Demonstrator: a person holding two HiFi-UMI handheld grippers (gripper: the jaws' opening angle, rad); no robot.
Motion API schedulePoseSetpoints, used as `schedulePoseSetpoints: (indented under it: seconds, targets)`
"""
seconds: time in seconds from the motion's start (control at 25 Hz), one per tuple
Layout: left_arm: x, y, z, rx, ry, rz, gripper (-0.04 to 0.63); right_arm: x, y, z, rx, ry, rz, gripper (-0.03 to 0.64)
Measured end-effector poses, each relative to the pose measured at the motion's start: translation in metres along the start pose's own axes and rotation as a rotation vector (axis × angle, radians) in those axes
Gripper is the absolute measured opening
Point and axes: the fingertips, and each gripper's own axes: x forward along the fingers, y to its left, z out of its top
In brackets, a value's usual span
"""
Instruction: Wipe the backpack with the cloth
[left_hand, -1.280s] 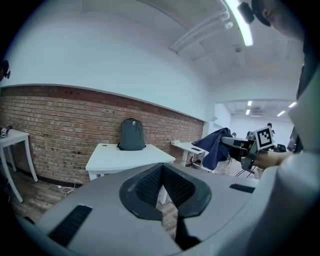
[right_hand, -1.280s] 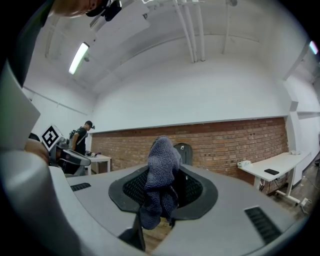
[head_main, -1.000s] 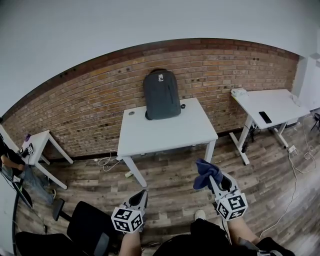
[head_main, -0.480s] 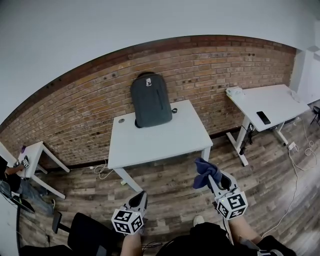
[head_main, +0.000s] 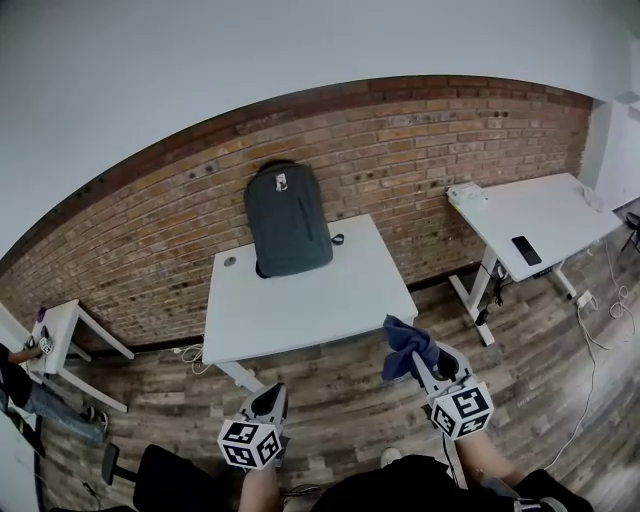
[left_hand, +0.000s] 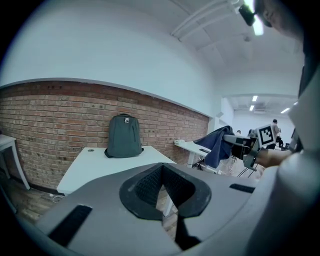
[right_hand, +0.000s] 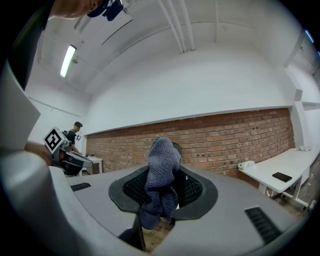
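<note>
Since the earlier frame the dark grey fabric backpack (head_main: 289, 220) had slid left, to the upper centre of the head view, propped upright on the white worktop (head_main: 310, 300). The right claw (head_main: 412, 355) pinched the limp blue knitted cloth (head_main: 402, 340) mid-bunch. The left claw (head_main: 272, 396) sat closed and empty, probably best used to brace the soft, tippable backpack's top.

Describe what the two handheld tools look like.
The left tool and the right tool match: a light grey body narrowing to two jaws, with black ribbed pads lining the jaw opening. Each carries a white cube printed with black square markers at the hand end. No cables show on either.
</note>
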Motion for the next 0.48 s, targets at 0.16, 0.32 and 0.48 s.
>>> schedulePoseSetpoints:
  seconds: [0.16, 0.32, 0.48]
  targets:
    - [0.026, 0.004, 0.013, 0.001, -0.009, 0.015, -0.009, 0.023, -0.023, 0.004, 0.000, -0.006, 0.012, 0.115]
    - [0.052, 0.004, 0.025, 0.004, -0.016, 0.026, -0.009, 0.046, -0.042, 0.002, -0.007, -0.002, 0.036, 0.115]
    - [0.071, 0.007, 0.031, -0.007, -0.028, 0.050, -0.009, 0.068, -0.058, 0.002, -0.015, 0.001, 0.065, 0.115]
